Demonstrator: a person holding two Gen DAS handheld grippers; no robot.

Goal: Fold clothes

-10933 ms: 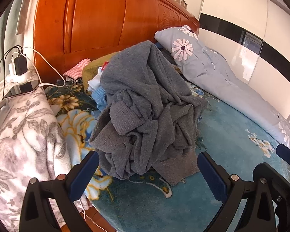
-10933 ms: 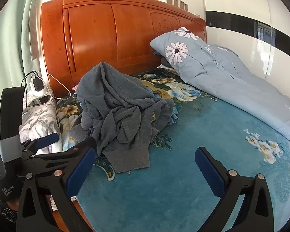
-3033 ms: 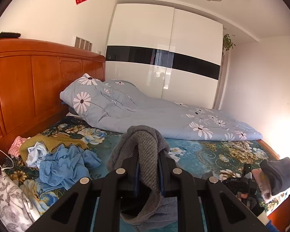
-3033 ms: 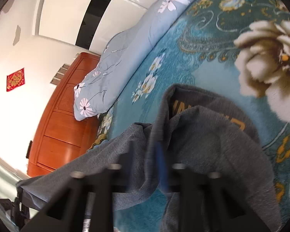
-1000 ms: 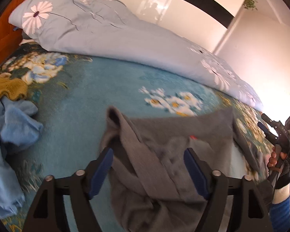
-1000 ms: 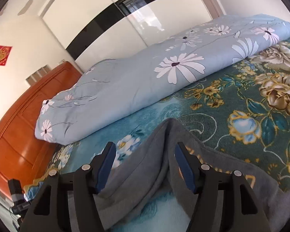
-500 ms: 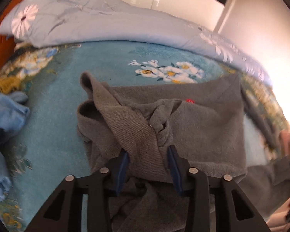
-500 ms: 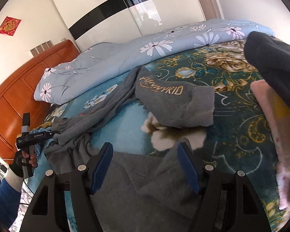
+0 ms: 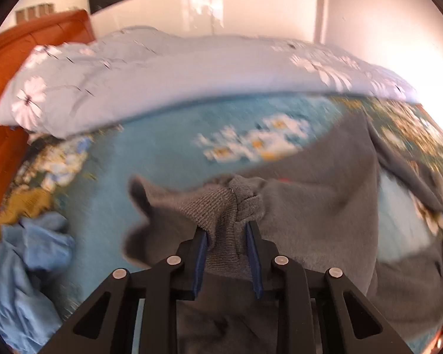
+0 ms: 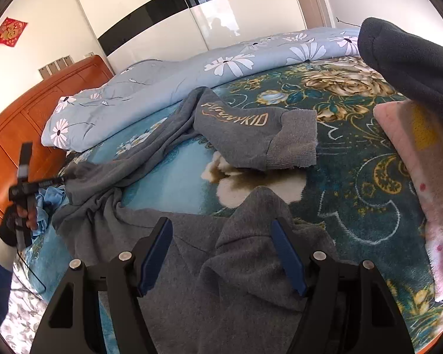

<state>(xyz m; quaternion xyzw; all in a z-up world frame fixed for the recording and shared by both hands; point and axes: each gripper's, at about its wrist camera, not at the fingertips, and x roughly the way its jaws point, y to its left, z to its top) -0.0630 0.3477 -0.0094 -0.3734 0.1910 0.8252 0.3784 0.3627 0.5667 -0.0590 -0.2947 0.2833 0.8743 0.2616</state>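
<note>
Grey fleece everywhere right now. The sweater (image 10: 168,230) is sprawled across the teal flowered bedspread (image 10: 354,153), body toward the near edge of the bed, one sleeve (image 10: 257,135) stretched out in the middle with orange lettering on it and the ribbed cuff facing the foot end.

My left gripper (image 9: 226,261) is pinched down on a bunched-up ribbed bit of the sweater (image 9: 316,206), blue pads squeezing the knit from both sides with the fabric puffing out in front of the tips. That view is pretty blurry, so I can't say exactly which part of the garment it is. In the right camera you can see my left hand (image 10: 17,215) in a dark glove off near the headboard side.

My right gripper (image 10: 223,255) is spread wide, nothing between the pads, hovering over a raised fold of the sweater close to the bed's near edge.

Other stuff around: pale blue daisy-print duvet (image 10: 192,73) rolled along the far side, wooden headboard (image 10: 29,112), a heap of light blue clothes (image 9: 20,271) by the headboard, and a pink blanket (image 10: 413,153) with something dark navy on top at the right.
</note>
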